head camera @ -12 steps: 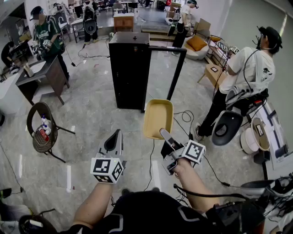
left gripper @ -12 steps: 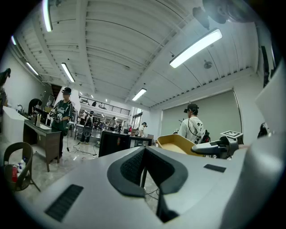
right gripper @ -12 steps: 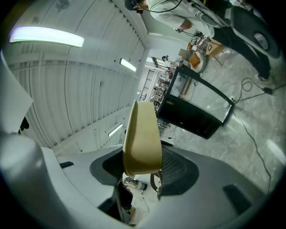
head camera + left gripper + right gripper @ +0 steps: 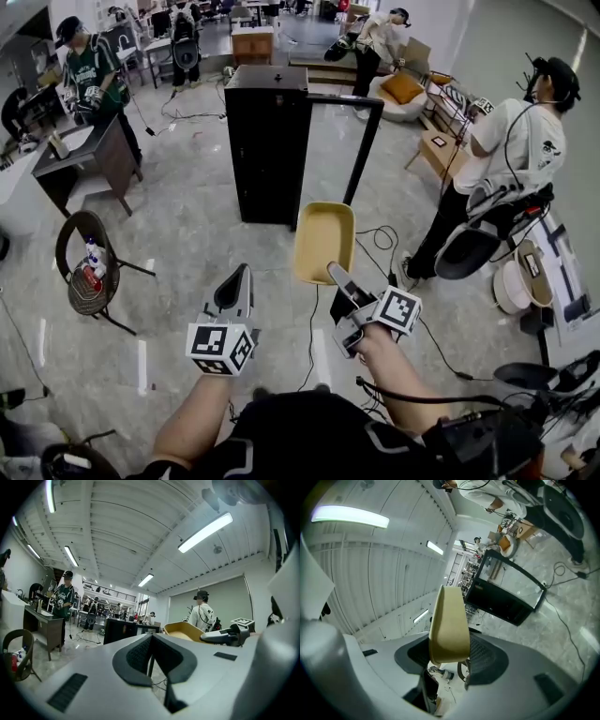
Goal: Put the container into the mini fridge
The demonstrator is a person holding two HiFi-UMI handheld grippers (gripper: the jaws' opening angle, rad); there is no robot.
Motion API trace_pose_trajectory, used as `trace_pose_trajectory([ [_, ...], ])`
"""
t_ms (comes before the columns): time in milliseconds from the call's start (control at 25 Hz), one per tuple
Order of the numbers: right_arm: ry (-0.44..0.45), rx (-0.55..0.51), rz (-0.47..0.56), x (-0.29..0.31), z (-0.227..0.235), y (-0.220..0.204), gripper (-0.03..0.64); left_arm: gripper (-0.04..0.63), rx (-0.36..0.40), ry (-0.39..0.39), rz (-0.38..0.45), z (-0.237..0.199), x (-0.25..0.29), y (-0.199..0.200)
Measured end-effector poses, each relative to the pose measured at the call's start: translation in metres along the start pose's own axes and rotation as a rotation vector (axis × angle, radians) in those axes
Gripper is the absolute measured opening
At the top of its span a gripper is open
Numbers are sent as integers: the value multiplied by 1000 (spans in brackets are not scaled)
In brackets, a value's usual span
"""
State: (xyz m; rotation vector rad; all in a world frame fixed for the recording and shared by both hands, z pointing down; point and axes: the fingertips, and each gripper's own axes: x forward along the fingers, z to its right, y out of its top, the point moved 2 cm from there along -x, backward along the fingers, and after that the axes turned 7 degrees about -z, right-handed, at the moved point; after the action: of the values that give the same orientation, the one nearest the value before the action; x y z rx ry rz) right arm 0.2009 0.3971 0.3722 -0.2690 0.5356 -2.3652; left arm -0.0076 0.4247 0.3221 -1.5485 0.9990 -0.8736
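Left claw [image 4: 238, 277] is sitting shut on the left, jaws pressing together with nothing in them. Next over, the tan container [image 4: 323, 242] is hanging in mid-air over the floor [image 4: 178, 244], well short of the black mini fridge [image 4: 267, 141], whose door [image 4: 362, 148] is standing open. Right claw [image 4: 335, 274] is gripping the container's near rim, holding it out front.

the mini fridge [image 4: 265, 141] is facing the head view with its dark wall, so its inside is not showing. the right gripper [image 4: 339, 277] is covering the near rim of the container [image 4: 323, 242]. the left gripper [image 4: 151, 638] is blocking the mini fridge's lower part in its own view. things lying on the chair [image 4: 77, 300] are looking too small to name.
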Motion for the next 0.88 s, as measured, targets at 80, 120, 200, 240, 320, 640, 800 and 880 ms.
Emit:
trace_pose_trajectory([
  [80, -4, -21, 5, 2, -2, 0, 221, 9, -1, -2, 3, -3, -2, -1],
  [120, -7, -33, 10, 3, -3, 0, 221, 9, -1, -1, 5, -5, -3, -1],
  [200, -11, -48, 20, 7, -6, 2, 221, 9, 1, 4, 7, -12, -6, -1],
  [240, -15, -51, 25, 10, -6, 3, 221, 9, 1, 7, 7, -16, -7, 0],
  [320, -17, -49, 29, 18, -7, 3, 221, 9, -3, 11, 7, -27, -10, 0],
  [640, -22, -80, 44, 57, -18, -15, 221, 9, -6, -6, 4, -76, -21, -2],
  [800, -28, -94, 44, 70, -24, -20, 221, 9, -14, -19, 9, -89, -22, -2],
  [880, -38, -106, 45, 72, -26, -21, 221, 9, -17, -24, 11, -92, -22, -3],
])
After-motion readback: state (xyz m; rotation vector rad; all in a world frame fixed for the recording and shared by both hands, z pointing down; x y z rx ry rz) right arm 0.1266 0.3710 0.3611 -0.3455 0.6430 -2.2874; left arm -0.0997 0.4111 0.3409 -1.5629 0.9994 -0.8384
